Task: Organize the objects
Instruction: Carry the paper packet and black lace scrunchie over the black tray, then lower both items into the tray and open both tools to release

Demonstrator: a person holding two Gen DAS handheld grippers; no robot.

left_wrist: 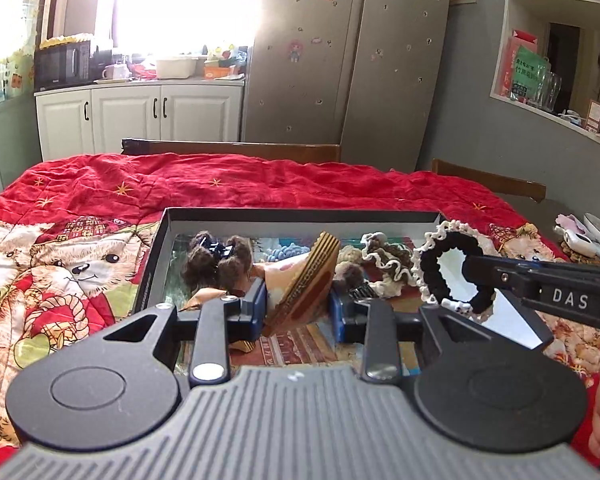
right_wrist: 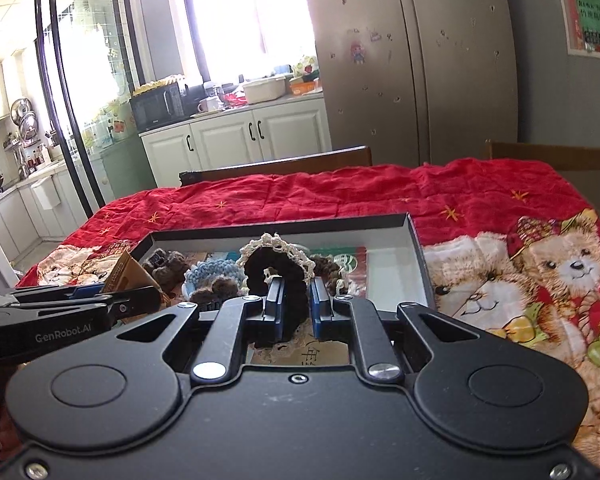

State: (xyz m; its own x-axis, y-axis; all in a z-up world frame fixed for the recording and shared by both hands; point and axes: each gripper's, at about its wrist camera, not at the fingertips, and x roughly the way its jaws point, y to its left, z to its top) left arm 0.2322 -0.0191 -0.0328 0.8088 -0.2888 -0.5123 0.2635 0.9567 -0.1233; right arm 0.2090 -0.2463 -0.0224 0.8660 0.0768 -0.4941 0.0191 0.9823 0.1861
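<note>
- Left wrist view: the left gripper (left_wrist: 300, 308) has its fingers (left_wrist: 256, 308) clenched on a wooden comb (left_wrist: 312, 276), which stands tilted between them, its striped top leaning toward one o'clock.
- The comb hangs over the near half of the shallow box (left_wrist: 292, 216), which sits on the red bear-print cloth (left_wrist: 100, 208) covering the surface.
- Inside the box, a brown pom-pom hair clip (left_wrist: 216, 260) lies at eleven o'clock from the comb, and a beige frilled scrunchie (left_wrist: 384, 260) at two o'clock.
- My read: lower the comb into the gap between those two and let go only once its edge rests on the box floor, or it may topple onto the clip.
- At three o'clock the right gripper (left_wrist: 472, 268) comes in carrying a black scrunchie with cream lace (left_wrist: 448, 264), just above the box's right rim.
- Right wrist view: here the fingers (right_wrist: 274, 304) are grasping the black scrunchie (right_wrist: 276, 268) tight, the ring standing upright in front of them.
- It hovers over the box's middle, with a blue knitted scrunchie (right_wrist: 216, 274) at nine o'clock and bare white floor (right_wrist: 392, 276) at three o'clock.
- Judgement: steer toward that bare patch at three o'clock, so the soft ring lands flat and not heaped on the others.
- The left gripper's arm (right_wrist: 68, 312) crowds in at nine o'clock; keeping the two apart looks wise.
</note>
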